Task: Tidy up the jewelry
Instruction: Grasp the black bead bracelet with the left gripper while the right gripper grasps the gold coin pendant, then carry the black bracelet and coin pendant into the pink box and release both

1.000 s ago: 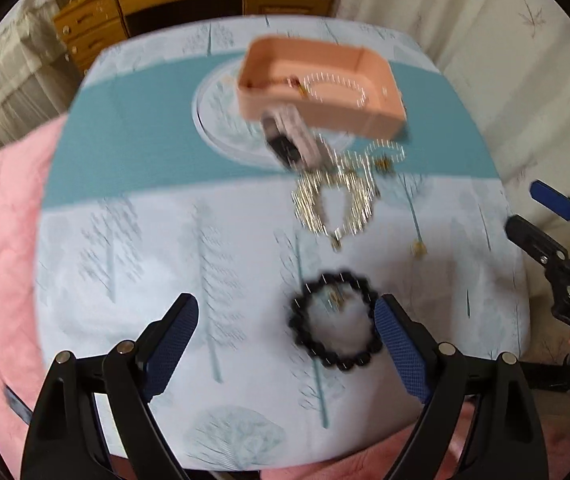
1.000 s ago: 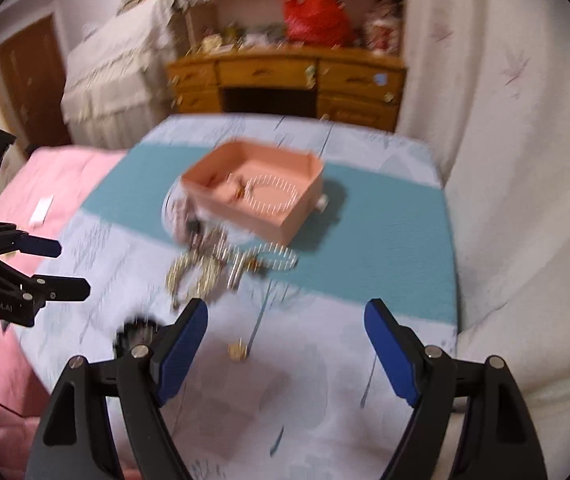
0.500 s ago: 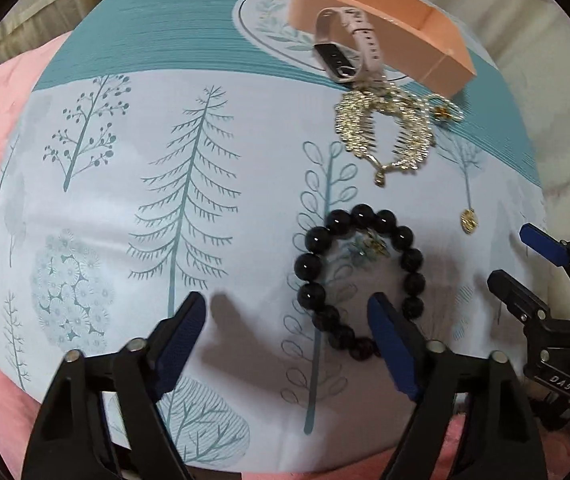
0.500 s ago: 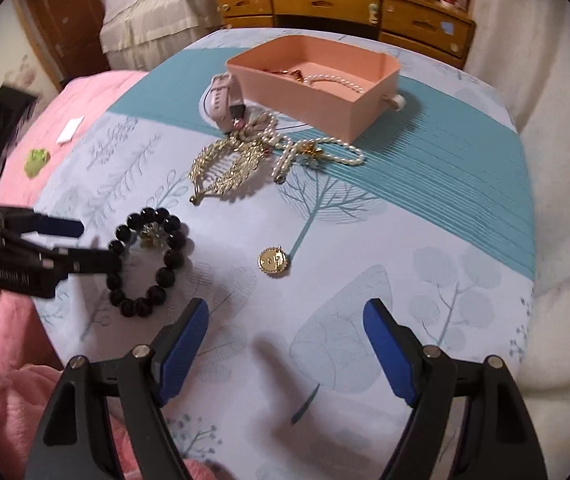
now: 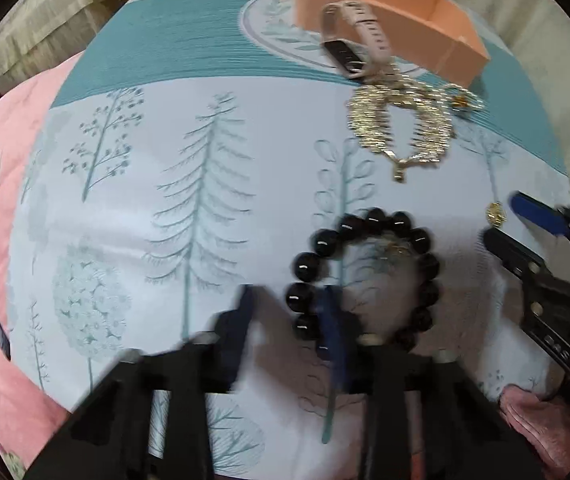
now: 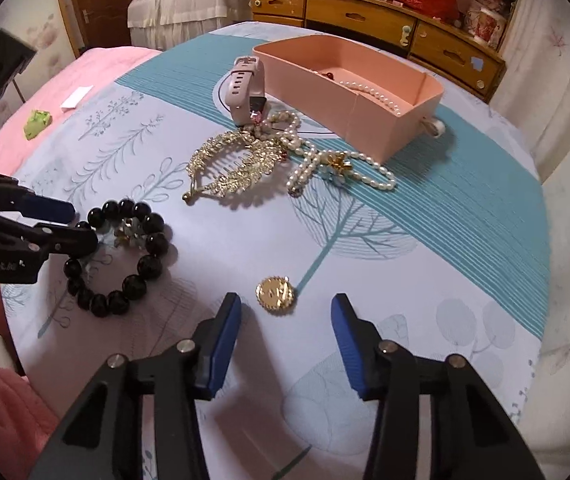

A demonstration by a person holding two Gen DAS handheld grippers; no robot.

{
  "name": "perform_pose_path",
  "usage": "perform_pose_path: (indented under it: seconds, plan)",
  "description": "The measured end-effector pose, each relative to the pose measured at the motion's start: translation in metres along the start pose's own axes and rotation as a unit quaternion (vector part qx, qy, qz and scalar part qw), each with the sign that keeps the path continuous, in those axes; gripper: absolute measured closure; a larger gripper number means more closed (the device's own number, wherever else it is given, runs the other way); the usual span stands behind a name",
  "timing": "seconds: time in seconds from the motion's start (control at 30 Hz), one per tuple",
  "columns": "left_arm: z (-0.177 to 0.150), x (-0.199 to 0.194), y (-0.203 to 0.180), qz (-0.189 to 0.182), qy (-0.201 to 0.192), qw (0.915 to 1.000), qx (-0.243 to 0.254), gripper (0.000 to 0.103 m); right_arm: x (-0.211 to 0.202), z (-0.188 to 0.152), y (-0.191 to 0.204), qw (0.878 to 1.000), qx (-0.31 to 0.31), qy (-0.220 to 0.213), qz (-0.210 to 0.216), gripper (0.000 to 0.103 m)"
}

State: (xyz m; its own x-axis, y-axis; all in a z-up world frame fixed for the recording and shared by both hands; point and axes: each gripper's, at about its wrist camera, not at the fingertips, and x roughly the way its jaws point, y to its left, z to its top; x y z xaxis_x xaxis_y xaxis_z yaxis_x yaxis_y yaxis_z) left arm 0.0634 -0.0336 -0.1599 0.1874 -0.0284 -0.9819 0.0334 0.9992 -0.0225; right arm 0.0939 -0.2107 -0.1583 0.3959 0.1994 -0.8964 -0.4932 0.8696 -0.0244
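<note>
Both grippers have dropped toward the tabletop's near edge, jaws closing: left gripper [image 5: 289,320] pinches the black bead bracelet [image 6: 119,256], right gripper [image 6: 286,320] straddles the gold pendant [image 6: 275,289], unclamped. Only pearls lie in the pink box [image 6: 369,120]; most pieces remain outside.

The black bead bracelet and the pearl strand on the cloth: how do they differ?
The black bead bracelet has big, dark, glossy round beads; the pearl strand has small white ones. The bracelet lies as a neat closed ring; the strand sprawls in loose, crossing loops. The bracelet sits alone on the pale part of the cloth with the left gripper at its edge; the strand lies by the pink box, tangled against a gold hair comb. Both are beaded and outside the box.
</note>
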Motion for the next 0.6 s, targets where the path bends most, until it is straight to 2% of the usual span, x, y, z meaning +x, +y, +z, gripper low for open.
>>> perform_pose_path:
  seconds: [0.07,0.13,0.17,0.2,0.33,0.43,0.6]
  plan:
    - [0.0,0.0,-0.007,0.001,0.0,1.0,0.007,0.09,0.001,0.002,0.0,1.0,-0.01,-0.004,0.006,0.057]
    - [0.003,0.003,-0.009,-0.003,0.003,1.0,0.005,0.09,0.002,0.004,0.0,1.0,-0.012,-0.01,0.008,0.066]
    - [0.004,0.004,-0.008,-0.009,0.005,0.9999,-0.001,0.09,0.002,0.005,-0.001,1.0,-0.01,-0.012,0.008,0.078]
    - [0.005,0.004,-0.004,-0.02,0.007,0.9997,-0.01,0.09,0.003,0.007,-0.004,1.0,-0.003,-0.011,0.009,0.084]
    - [0.011,0.007,0.015,-0.067,0.039,0.995,-0.062,0.09,0.003,0.009,-0.013,0.999,0.022,-0.005,0.031,0.085]
    - [0.014,0.007,0.027,-0.085,0.056,0.9906,-0.091,0.09,0.003,0.009,-0.015,0.999,0.033,-0.004,0.037,0.085]
    - [0.015,-0.005,0.033,-0.091,0.055,0.9905,-0.086,0.09,0.001,0.007,-0.018,0.998,0.055,0.002,0.045,0.085]
